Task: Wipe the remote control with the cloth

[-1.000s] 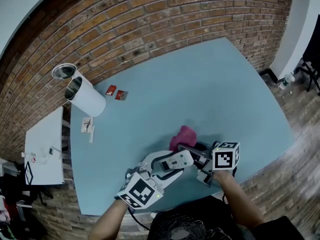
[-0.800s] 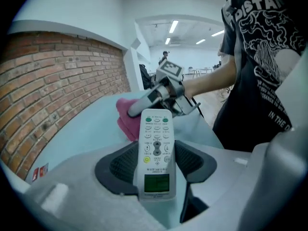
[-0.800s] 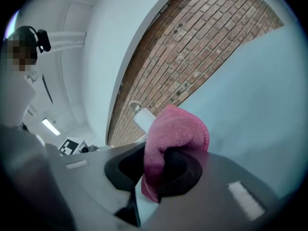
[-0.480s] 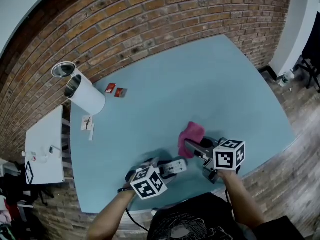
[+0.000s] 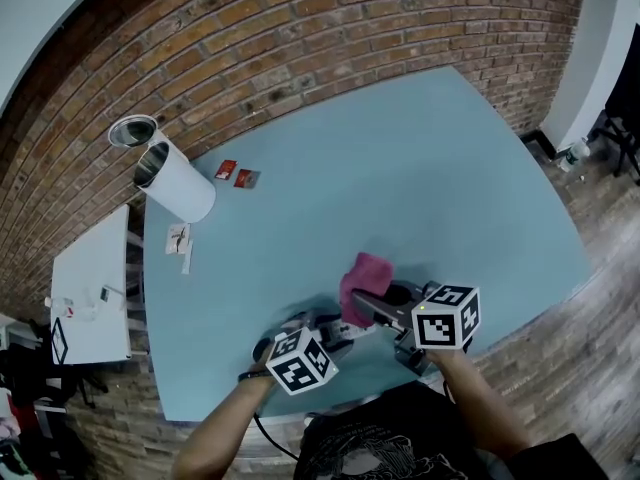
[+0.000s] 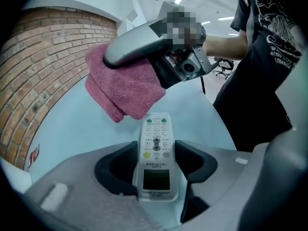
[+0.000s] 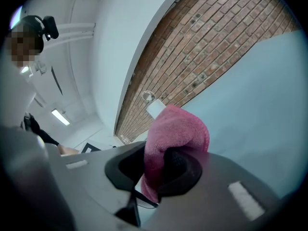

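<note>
I am looking down at a red brick wall (image 5: 300,38) running behind a broad, light blue desk (image 5: 400,168) with rounded edges. A small white side table (image 5: 90,293) is standing off the desk's left edge. A white cylindrical container with a metal rim (image 5: 175,193) is leaning at the desk's far left corner.

Both tongs are working close together at the near edge of the desk. My right tongs (image 7: 155,170) are clamping a pink terry cloth (image 7: 175,129). The fabric is bunching between the two dark pads and folding over the top of them.

My left tongs (image 6: 156,170) are closing narrowly on a white rectangular remote control (image 6: 155,138), one pad pressing each long side. The remote's long axis is lying straight along the tongs. Its display end is sitting back between the pads, and its button end is pointing forward, out past the tips toward the right tongs. Its face is turned up. The cloth is hanging just at that far button end, slightly to its left in the left gripper view. I cannot tell whether the two are touching.

Two small red packets (image 5: 237,174) are lying on the desk near the container, well apart from the tongs.
</note>
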{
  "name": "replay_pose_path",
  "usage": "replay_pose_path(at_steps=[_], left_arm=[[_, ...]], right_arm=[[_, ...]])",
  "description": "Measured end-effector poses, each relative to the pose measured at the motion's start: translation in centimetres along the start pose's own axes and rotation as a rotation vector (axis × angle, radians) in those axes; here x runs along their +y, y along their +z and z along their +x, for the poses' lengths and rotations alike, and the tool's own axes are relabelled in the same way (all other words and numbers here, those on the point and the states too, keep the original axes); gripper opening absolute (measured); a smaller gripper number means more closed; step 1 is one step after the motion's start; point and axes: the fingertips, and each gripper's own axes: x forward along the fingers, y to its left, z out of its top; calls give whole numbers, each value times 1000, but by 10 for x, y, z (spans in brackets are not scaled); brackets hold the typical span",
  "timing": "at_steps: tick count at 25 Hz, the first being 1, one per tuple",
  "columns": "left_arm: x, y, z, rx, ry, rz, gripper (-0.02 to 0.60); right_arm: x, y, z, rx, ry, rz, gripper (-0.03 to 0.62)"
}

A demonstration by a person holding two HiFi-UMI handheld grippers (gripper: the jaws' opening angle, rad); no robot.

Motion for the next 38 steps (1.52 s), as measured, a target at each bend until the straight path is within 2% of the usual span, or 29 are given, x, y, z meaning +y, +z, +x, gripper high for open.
replay_pose_path(at_steps=[9,17,22,38], left_arm=[[3,-36,-24,10,39,-26,255],[1,-46,-25,-12,4,-68,252],[-2,-47,-23,14,-41,-76,221],[-1,-50,-21,85,-96,-96,227]], right_arm=[[40,-28,38,85,39,-45,63],[53,-54,71,164,28,-61,63],[50,-68,77,224,0,-79,62],[27,-59,47,210,-7,-28,61]])
